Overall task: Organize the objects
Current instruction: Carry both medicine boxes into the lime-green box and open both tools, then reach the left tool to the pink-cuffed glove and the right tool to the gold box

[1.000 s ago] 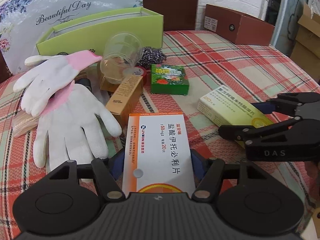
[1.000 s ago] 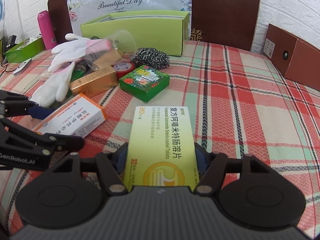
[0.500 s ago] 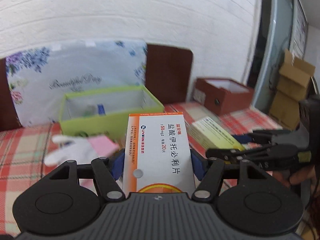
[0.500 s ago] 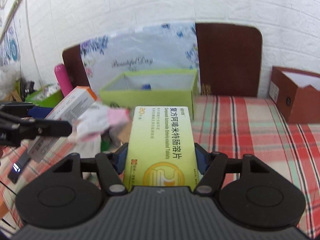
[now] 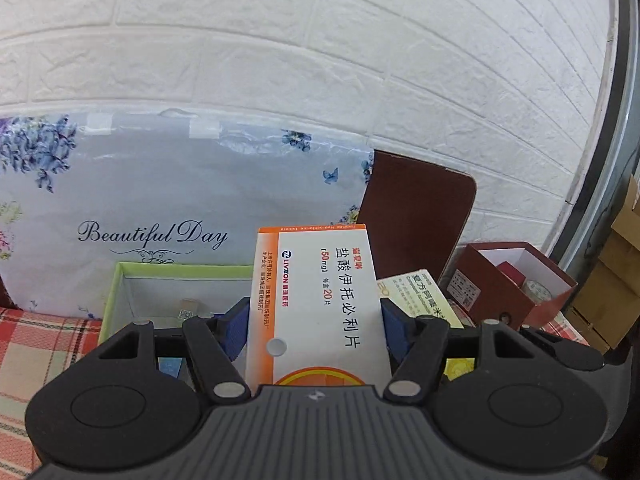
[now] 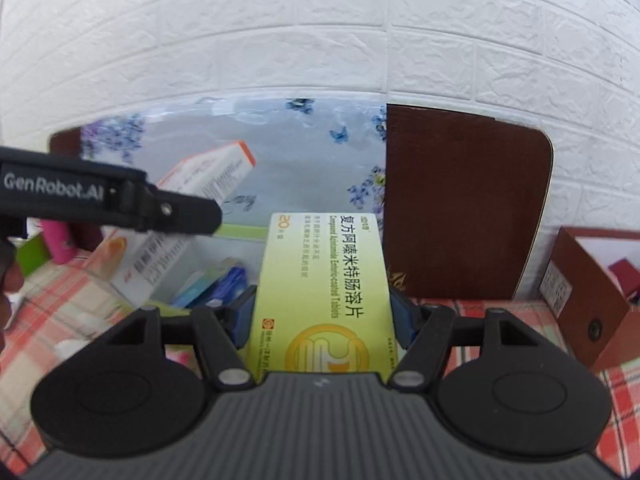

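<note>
I have the left tool (image 5: 316, 320) clamped on the white-orange box (image 5: 316, 304), the right tool (image 6: 322, 312) on the yellow box (image 6: 324, 288); neither is in the green box (image 5: 120, 280) at lower left.

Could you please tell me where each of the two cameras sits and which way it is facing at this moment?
Left wrist: sits on the left gripper, facing the white brick wall and green box; its jaws clamp the white and orange medicine box.
Right wrist: sits on the right gripper, facing the same wall; its jaws clamp the yellow medicine box; a bit of the person's hand shows at left.
Shared: both medicine boxes, green box, brown box, floral bag.
</note>
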Available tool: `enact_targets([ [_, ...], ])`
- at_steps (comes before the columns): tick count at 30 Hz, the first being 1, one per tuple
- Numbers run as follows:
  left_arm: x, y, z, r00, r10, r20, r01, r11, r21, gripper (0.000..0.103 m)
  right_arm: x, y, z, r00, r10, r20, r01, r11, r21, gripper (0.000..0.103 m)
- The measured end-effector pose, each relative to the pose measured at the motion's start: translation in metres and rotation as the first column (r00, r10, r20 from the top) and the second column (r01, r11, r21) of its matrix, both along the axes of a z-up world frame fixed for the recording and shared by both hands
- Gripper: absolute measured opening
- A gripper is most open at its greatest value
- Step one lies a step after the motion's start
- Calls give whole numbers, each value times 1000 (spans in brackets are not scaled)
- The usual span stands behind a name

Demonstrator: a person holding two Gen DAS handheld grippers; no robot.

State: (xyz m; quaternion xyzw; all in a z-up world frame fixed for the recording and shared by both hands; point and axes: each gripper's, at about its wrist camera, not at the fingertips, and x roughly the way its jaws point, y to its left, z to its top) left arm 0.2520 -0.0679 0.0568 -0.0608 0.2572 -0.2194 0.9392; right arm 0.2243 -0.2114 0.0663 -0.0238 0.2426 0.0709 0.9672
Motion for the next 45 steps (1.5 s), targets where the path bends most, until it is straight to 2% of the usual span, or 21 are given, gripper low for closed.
enact_targets([
  [7, 57, 0, -31, 998, 50, -29, -48, 997, 56, 69, 69, 15, -37, 1000, -14, -25, 12, 994, -105, 65],
  [12, 75, 7, -44, 997, 75, -12, -74, 994, 81, 69, 92, 23, -56, 999, 0, -45, -5, 995, -103, 65],
  [13, 77, 9, -46, 997, 81, -1, -81, 993, 82, 74, 96, 26, -57, 998, 16, -53, -21, 994, -108, 65],
  [14, 77, 11, -47, 996, 89, 3, -89, 992, 86, 79, 98, 28, -59, 998, 37, -58, -43, 994, -105, 68],
  [15, 75, 13, -47, 995, 101, 7, -101, 991, 86, 87, 99, 29, -60, 997, 50, -59, -56, 993, -100, 80],
  [17, 73, 18, -48, 993, 113, 15, -114, 991, 75, 90, 95, 29, -59, 998, 52, -38, -55, 995, -89, 94],
  [18, 72, 21, -48, 993, 118, 12, -118, 990, 72, 90, 92, 29, -58, 998, 53, -24, -55, 995, -82, 98],
  [22, 67, 27, -43, 990, 143, 4, -143, 988, 62, 90, 83, 27, -47, 999, 50, -14, -51, 996, -80, 102],
  [25, 53, 30, -34, 988, 149, 32, -151, 987, 55, 90, 68, 20, -36, 999, 43, -1, -43, 998, -53, 103],
  [29, 23, 27, -17, 983, 159, 87, -165, 984, 65, 91, 38, 4, -16, 999, 32, 20, -33, 998, 50, 103],
  [32, -9, 25, -5, 978, 173, 119, -181, 981, 64, 93, 9, -8, -7, 999, 31, 28, -34, 992, 121, 103],
  [35, -46, 24, 1, 973, 186, 140, -196, 978, 65, 95, -25, -15, -4, 999, 21, 37, -27, 988, 154, 103],
  [38, -80, 24, -4, 968, 219, 120, -228, 971, 73, 96, -56, -20, -10, 1000, 10, 2, -10, 985, 174, 103],
  [41, -109, 30, -22, 968, 240, 74, -243, 969, 47, 98, -83, -23, -25, 999, 10, -46, 0, 975, 222, 103],
  [45, -140, 38, -51, 965, 262, 1, -261, 961, 88, 98, -111, -25, -46, 994, 8, -105, 22, 959, 281, 103],
])
